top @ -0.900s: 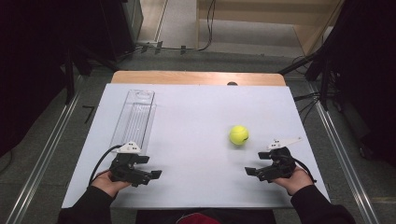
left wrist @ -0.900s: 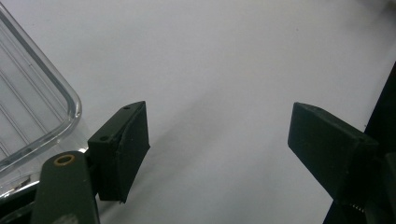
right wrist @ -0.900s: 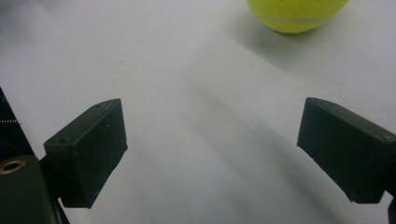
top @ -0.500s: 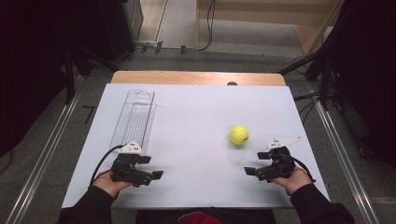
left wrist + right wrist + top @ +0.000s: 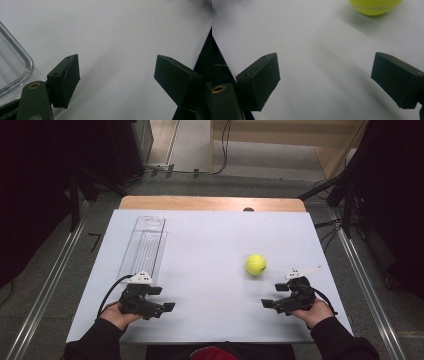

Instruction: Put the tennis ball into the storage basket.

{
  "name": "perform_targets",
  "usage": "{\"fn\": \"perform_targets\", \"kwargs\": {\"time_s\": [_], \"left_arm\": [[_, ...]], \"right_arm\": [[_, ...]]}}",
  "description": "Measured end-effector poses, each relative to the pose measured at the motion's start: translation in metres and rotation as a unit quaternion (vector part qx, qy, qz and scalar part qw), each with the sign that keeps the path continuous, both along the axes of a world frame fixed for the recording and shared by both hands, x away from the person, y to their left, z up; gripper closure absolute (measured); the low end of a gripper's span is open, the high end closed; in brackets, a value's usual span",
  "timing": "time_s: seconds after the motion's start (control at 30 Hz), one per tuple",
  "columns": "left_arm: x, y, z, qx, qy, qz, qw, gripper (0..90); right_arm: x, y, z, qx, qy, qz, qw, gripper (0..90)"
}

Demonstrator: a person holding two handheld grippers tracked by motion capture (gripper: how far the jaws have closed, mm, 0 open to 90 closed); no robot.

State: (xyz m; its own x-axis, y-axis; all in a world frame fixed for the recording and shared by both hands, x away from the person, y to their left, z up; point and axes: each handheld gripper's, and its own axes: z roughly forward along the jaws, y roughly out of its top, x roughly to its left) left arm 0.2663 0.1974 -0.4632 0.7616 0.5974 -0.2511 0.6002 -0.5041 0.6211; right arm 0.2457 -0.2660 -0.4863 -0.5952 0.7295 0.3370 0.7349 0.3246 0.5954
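Right tongs (image 5: pixel 268 303) gape near tennis ball (image 5: pixel 255 264).

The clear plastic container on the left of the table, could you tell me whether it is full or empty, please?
Empty: the clear container lies flat and only the white table shows through it.
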Motion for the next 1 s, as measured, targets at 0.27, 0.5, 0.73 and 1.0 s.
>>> {"fn": "perform_targets", "kwargs": {"time_s": [0.27,0.5,0.73,1.0], "left_arm": [[0.0012,0.0006,0.0000,-0.002,-0.001,-0.006,1.0000,21.5],[0.0002,0.0031,0.0018,-0.007,-0.004,-0.006,0.9999,21.5],[0.0006,0.0013,0.0007,-0.003,-0.004,-0.012,0.9999,21.5],[0.0015,0.0012,-0.0005,-0.002,-0.004,-0.016,0.9999,21.6]], "right_arm": [[-0.0036,0.0015,0.0017,-0.003,-0.004,0.001,1.0000,16.2],[-0.0074,0.0046,0.0034,0.002,-0.015,-0.003,0.9999,16.0],[-0.0072,0.0049,0.0030,0.009,-0.015,-0.005,0.9998,16.0],[-0.0047,0.0065,0.0028,0.002,-0.013,0.001,0.9999,16.1]]}}
